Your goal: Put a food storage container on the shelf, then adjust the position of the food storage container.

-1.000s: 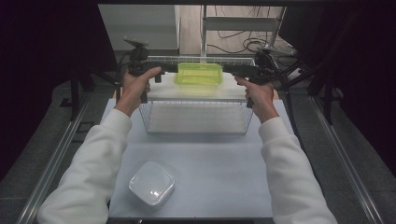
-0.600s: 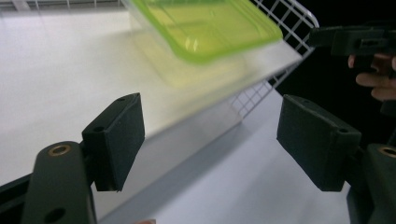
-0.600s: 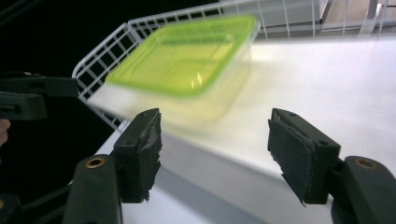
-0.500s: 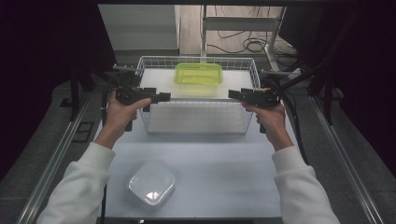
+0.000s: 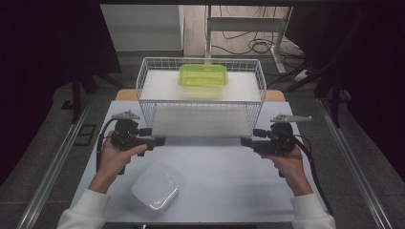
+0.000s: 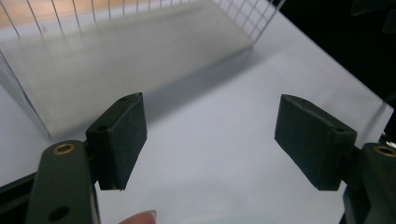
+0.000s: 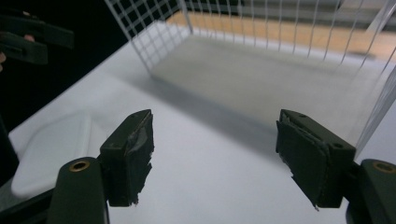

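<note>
Lid [image 5: 155, 187] lies lower left of the high view on the bench [image 5: 224, 176], just below the left hand-held gripper [image 5: 160, 140], whose jaws stand apart with nothing between them. It looks light, thin and slick (clear plastic, likely to flex), so pinch it at a rim edge. Centre, the wire basket [image 5: 143, 95] holds a green box [image 5: 202, 80] at its far side; that box looks light and stiff. At right, the right hand-held gripper [image 5: 245, 140] has just been opening, jaws empty.

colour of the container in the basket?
Translucent lime green container, in the white wire basket; clearest in the high view.
</note>
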{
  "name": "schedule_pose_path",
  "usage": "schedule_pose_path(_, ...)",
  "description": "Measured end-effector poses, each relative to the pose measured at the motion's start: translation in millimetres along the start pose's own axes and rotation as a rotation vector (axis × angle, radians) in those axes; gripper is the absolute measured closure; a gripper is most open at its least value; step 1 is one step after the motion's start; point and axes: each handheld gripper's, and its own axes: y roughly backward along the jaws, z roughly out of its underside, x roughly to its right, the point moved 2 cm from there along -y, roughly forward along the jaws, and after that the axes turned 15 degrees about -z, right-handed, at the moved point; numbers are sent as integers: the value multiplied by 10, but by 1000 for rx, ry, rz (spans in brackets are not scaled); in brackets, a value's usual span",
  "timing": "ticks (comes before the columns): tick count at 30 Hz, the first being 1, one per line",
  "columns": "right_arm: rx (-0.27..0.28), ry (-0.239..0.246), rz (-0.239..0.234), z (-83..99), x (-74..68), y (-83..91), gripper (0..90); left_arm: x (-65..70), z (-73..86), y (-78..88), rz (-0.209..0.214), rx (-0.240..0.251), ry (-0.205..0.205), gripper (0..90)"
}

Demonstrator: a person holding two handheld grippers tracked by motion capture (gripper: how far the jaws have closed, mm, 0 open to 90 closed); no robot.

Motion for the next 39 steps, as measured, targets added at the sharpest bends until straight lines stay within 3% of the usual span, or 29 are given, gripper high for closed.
schedule_pose_path(4,-10,-21,-10,135,-32,-1,275,0,220,63,0,-3,11,251)
schedule_pose_path(6,-38,-23,-10,246,-66,-44,275,-10,314,85,-33,-11,-4,252)
schedule_pose_path(8,-54,-30,-9,352,-85,-89,271,-29,415,81,-19,-18,7,256)
schedule_pose_path(12,-57,-44,-59,496,-111,-194,259,-62,587,31,-18,-49,-20,251)
schedule_pose_path(13,-93,-38,-55,545,-107,-251,250,-73,611,30,-17,-52,-18,247)
schedule_pose_path(18,-144,-6,-5,606,-107,-289,249,-117,663,67,-25,-54,-2,242)
schedule_pose_path(21,-161,-1,0,626,-110,-310,245,-130,676,85,-41,-56,3,241)
schedule_pose_path(30,-112,9,4,605,-140,-191,243,-115,697,268,-60,-34,-7,217)
schedule_pose_path(32,-112,3,0,621,-128,-188,243,-103,712,274,-70,-47,-24,218)
schedule_pose_path(35,-107,4,-1,617,-120,-169,243,-94,717,288,-118,-65,-64,222)
schedule_pose_path(39,-109,-8,1,639,-119,-147,244,-127,686,374,-126,-60,-65,233)
